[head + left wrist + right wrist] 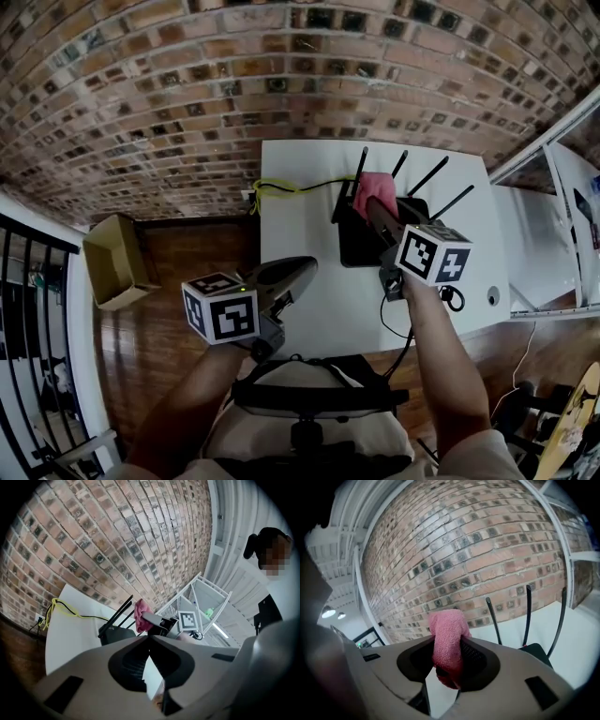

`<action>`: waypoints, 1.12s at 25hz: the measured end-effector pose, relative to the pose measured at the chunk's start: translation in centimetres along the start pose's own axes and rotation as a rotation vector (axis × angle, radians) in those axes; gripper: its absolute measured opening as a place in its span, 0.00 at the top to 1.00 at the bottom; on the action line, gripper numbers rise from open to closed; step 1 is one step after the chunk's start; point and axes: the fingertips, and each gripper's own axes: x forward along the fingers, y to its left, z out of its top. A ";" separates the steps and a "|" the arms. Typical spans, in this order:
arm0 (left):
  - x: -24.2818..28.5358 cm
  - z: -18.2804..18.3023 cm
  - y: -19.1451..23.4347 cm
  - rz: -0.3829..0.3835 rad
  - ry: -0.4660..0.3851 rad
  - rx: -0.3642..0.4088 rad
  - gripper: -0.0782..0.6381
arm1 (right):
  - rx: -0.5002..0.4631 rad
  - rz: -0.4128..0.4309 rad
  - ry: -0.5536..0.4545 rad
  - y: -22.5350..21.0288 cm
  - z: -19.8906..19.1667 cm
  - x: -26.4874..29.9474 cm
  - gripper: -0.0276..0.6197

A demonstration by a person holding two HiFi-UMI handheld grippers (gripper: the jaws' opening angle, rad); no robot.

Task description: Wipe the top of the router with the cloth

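Over the black router (359,246) on the white table (298,220), my right gripper (449,663) clamps the pink cloth (446,637), lifted off its top. My left gripper (150,638) is closed, empty, near the table's front edge.

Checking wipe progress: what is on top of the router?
Nothing is seen resting on the router. The right gripper holds the pink cloth above it and hides part of its top.
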 end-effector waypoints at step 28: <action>-1.0 0.8 -4.8 -0.164 -0.039 -0.081 0.88 | 0.354 0.138 -0.389 1.5 2.2 -12.6 0.73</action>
